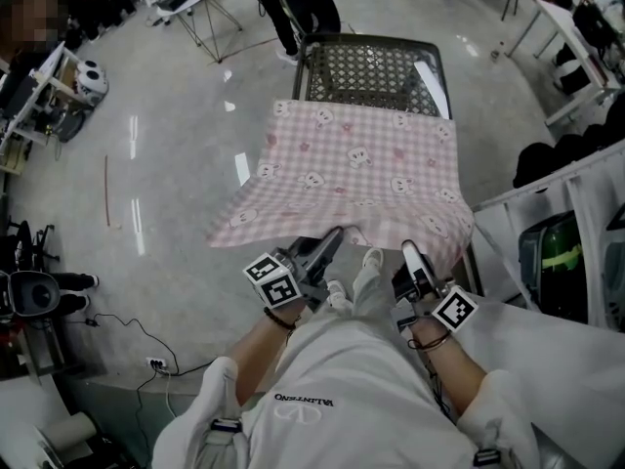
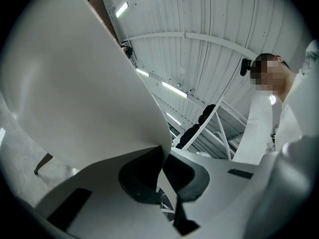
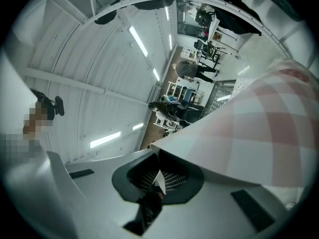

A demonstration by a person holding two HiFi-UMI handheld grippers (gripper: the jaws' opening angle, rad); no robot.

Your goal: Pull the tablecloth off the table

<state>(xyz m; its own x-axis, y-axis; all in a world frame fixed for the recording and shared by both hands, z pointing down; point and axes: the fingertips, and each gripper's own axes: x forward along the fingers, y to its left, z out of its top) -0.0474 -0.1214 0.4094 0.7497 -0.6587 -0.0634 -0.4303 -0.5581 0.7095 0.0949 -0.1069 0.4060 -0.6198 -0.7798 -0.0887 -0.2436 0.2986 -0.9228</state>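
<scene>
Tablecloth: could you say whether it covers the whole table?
Partly off: the tablecloth is pinched at its near edge by the left claw and right claw, and the table shows bare mesh beyond.

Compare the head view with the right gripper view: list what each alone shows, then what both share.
Head view only: the mesh table, its far end uncovered, and the left gripper. Right gripper view only: the ceiling lights and the cloth edge pinched between the jaws. Both: the pink checked tablecloth and the right gripper.
</scene>
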